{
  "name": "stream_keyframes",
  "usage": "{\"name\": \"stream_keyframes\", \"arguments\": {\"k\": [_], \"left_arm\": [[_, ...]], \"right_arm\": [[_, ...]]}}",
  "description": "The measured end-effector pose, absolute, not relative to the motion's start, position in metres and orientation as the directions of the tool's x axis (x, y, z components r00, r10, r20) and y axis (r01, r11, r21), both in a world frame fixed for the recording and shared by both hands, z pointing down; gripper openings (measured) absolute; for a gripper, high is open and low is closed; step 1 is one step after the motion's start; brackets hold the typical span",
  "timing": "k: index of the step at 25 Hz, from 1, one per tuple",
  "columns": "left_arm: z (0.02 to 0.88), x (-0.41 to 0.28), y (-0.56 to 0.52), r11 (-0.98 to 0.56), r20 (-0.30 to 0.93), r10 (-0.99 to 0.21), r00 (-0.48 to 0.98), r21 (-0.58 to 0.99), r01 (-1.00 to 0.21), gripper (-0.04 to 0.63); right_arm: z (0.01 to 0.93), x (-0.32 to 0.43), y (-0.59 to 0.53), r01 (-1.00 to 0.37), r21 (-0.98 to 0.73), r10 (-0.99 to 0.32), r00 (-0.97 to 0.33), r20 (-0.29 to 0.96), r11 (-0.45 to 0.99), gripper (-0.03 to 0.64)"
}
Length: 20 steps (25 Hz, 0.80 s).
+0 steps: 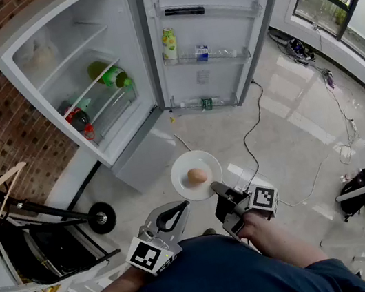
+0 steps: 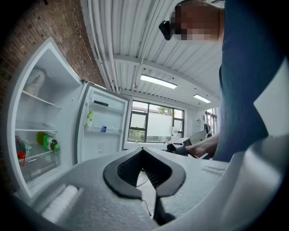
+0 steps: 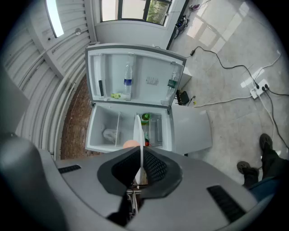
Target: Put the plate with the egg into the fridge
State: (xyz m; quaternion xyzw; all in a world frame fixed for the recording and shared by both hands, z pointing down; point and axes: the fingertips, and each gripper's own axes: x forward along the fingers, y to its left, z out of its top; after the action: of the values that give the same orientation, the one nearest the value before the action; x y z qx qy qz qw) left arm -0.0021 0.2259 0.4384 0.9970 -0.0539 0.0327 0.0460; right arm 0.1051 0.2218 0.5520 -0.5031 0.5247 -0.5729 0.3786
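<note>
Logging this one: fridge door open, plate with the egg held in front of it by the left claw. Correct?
Not quite: the right claw holds the plate, egg on it; the right gripper view shows the rim pinched between its jaws. The left claw is shut on nothing. The fridge door is open, as stated.

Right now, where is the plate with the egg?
In the head view, at lower centre, the right gripper holds the plate by its near rim, over the floor before the open fridge, with the egg on it.
</note>
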Motion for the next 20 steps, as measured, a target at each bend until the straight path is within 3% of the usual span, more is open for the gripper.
{"name": "stream_keyframes", "arguments": {"k": [20], "left_arm": [[0.441, 0.008, 0.231, -0.978, 0.069, -0.181, 0.981, 0.091, -0.187, 0.003]], "right_arm": [[0.551, 0.116, 0.214, -0.07, -0.986, -0.951, -0.26, 0.166, -0.153, 0.02]]}}
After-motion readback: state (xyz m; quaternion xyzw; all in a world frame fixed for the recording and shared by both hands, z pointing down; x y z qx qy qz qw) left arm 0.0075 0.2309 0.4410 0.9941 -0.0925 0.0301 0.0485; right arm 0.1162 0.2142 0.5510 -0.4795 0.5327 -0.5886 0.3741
